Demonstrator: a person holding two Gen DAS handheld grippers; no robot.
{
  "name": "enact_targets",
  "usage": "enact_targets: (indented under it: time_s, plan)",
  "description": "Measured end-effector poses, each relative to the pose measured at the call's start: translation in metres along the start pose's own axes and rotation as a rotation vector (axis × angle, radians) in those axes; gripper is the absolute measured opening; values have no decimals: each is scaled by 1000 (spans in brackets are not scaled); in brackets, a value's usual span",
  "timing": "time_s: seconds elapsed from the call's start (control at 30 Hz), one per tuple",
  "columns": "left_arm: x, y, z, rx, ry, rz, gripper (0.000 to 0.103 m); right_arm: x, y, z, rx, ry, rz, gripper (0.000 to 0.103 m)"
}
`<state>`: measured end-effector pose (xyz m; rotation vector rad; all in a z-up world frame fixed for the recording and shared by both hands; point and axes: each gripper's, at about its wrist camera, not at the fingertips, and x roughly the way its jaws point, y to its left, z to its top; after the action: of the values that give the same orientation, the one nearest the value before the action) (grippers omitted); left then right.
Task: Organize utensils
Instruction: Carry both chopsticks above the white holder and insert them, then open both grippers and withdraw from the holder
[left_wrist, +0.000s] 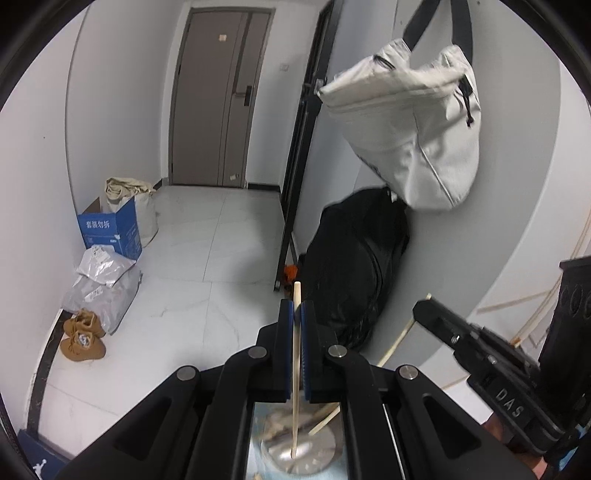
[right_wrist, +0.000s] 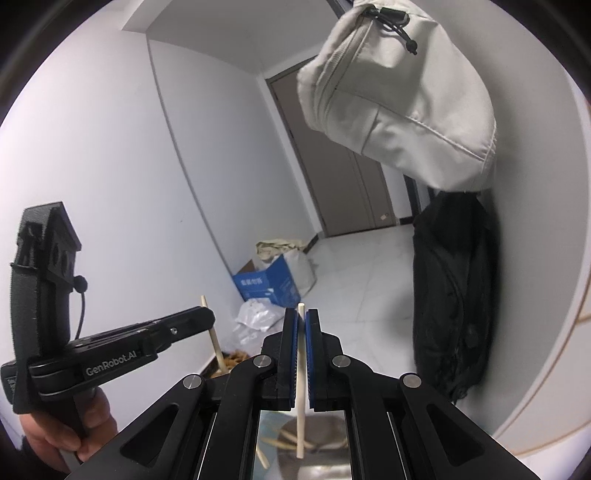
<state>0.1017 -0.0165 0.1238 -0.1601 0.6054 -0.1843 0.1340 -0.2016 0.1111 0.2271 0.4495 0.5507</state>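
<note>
My left gripper (left_wrist: 297, 307) is shut on a pale wooden chopstick (left_wrist: 295, 387) that stands nearly upright between its blue pads. My right gripper (right_wrist: 301, 314) is shut on a second chopstick (right_wrist: 301, 413), also upright. Each gripper shows in the other's view: the right gripper (left_wrist: 421, 310) with its chopstick (left_wrist: 397, 341) at the right, and the left gripper (right_wrist: 208, 318) with its chopstick (right_wrist: 215, 341) at the left, held by a hand (right_wrist: 55, 435). Far below both sits a shiny metal bowl (left_wrist: 314, 458) (right_wrist: 328, 465) with more chopsticks (right_wrist: 284, 441) lying in and beside it.
A white bag (left_wrist: 417, 125) hangs on the wall ahead, with a black bag (left_wrist: 354, 266) on the floor below it. A grey door (left_wrist: 218, 96) is at the back. A blue box (left_wrist: 110, 229), grey parcels (left_wrist: 103, 280) and brown shoes (left_wrist: 83, 336) line the left wall.
</note>
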Motion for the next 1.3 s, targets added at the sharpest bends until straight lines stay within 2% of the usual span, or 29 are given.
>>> enact_targets:
  time_s: [0.17, 0.3, 0.43, 0.57, 0.7, 0.83, 0.87, 1.03, 1.1, 1.17, 1.3]
  plan:
    - [21, 8, 0, -32, -37, 0, 0, 18, -13, 4, 10, 5, -17, 3]
    - [37, 9, -7, -34, -35, 7, 0, 31, -22, 1, 25, 20, -23, 3]
    - [51, 18, -19, -73, -14, -31, 0, 44, -29, -8, 39, 45, -22, 3]
    - [55, 18, -30, -46, -38, -43, 0, 50, -34, -21, 38, 66, -32, 3]
    - [57, 15, -36, -4, -26, -62, 0, 55, -39, -33, 48, 95, -29, 3]
    - [63, 12, -40, 48, 43, -97, 0, 64, -40, -43, 44, 128, -13, 3]
    - [66, 12, -41, 47, 85, -104, 0, 65, -39, -45, 44, 138, -6, 3]
    - [66, 17, -46, 29, 153, -164, 1, 74, -35, -65, 53, 201, 11, 4]
    - [69, 14, -50, 44, 211, -189, 1, 78, -35, -76, 62, 237, 7, 4]
    - [68, 14, -54, 47, 223, -179, 1, 79, -33, -85, 63, 262, 7, 4]
    - [61, 20, -54, 3, 264, -206, 1, 71, -32, -91, 72, 268, 5, 6]
